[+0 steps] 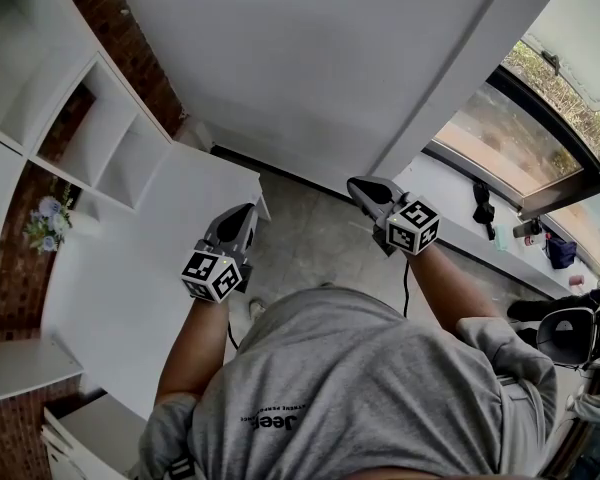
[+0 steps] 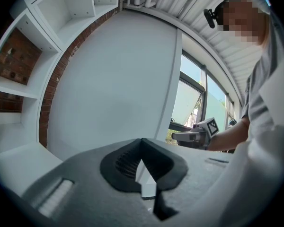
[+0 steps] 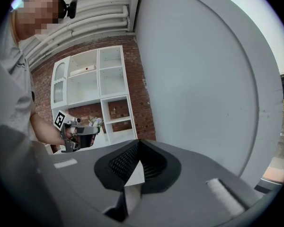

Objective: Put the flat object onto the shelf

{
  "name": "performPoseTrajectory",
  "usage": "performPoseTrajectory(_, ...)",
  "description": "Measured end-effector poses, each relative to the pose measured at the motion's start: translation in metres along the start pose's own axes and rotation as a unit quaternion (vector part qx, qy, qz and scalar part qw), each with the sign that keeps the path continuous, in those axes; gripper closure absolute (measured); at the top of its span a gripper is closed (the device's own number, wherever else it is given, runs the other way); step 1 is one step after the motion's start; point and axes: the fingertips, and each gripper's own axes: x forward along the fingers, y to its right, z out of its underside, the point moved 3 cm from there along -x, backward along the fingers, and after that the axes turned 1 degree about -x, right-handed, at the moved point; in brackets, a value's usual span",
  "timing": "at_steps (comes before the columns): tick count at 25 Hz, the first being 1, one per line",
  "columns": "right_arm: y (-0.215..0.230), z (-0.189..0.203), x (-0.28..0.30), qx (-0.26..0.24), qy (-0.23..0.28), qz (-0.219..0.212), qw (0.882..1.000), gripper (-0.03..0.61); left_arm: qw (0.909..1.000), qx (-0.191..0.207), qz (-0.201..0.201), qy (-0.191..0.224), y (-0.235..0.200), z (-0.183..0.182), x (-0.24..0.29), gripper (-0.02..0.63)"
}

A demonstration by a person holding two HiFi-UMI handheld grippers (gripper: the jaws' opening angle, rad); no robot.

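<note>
Shelf (image 1: 100,138) far left: the compartments in the head view look bare. No flat object is identifiable in any view, including on the white bench (image 1: 160,268). Left hand-held gripper (image 1: 246,211) is clenched and empty, held over the bench edge. Right hand-held gripper (image 1: 360,184) is likewise clenched on nothing, above the floor. Nothing is carried, so it is either not started or already placed; can't tell which.

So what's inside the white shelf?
The shelf cubbies look mostly bare. A little bunch of flowers sits low down. From the right gripper view, the left gripper covers its bottom part.
</note>
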Motion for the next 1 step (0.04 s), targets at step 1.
performPoseTrajectory(1,0.0001,-0.0004,0.0005,-0.001,0.000,-0.001,1.000,0.571,1.0000,0.000,0.000,0.000,-0.0003,-0.0001,0.0002,0.615)
